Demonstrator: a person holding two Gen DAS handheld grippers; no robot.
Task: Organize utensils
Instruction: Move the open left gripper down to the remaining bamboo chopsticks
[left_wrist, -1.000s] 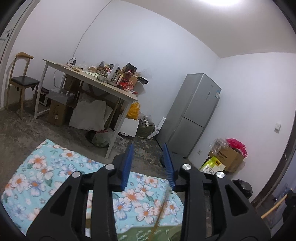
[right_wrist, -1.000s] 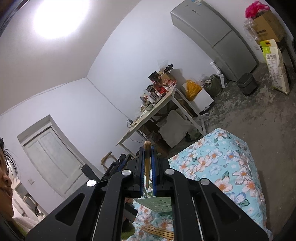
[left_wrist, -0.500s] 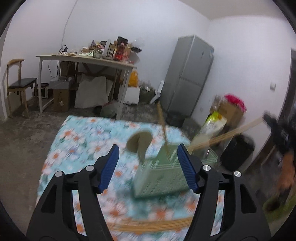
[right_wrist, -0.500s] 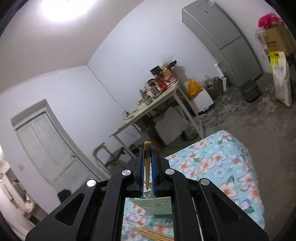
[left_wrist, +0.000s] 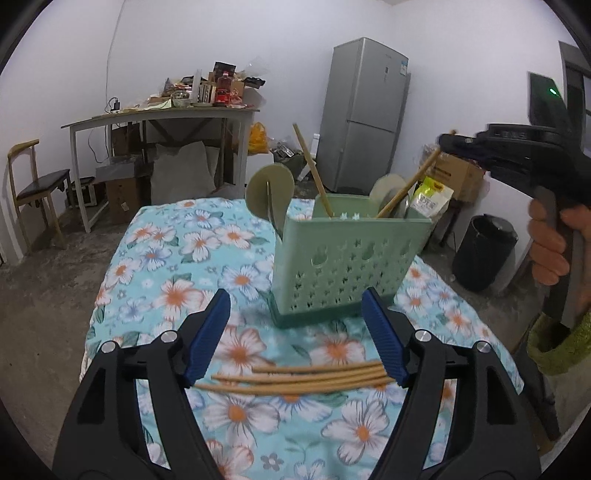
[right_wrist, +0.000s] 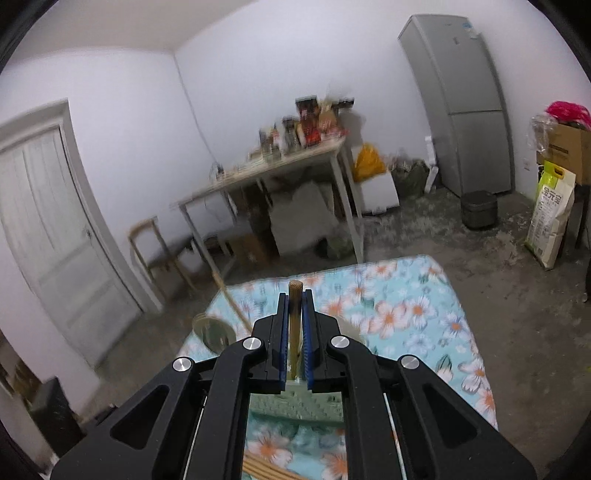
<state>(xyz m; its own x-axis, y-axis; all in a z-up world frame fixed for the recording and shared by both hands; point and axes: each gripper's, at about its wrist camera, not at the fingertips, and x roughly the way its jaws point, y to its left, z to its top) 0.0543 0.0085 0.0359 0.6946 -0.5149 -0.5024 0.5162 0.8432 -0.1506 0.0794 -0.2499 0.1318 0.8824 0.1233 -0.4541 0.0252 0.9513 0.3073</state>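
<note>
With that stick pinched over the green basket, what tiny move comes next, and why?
Probably the right gripper lowers a little and lets go: it is shut on a chopstick whose lower end already dips into the green holder. The left gripper, jaws opening and empty, faces the loose chopsticks.

The left wrist camera sits low behind its fingers (left_wrist: 207, 336) and looks slightly down, close to the green utensil basket (left_wrist: 351, 258) ahead of them. The right wrist camera looks from higher, the basket (right_wrist: 295, 406) right under its fingers (right_wrist: 282, 343). Both see the flowered tablecloth (left_wrist: 177, 251) and grey fridge (right_wrist: 461, 99) beyond.
</note>
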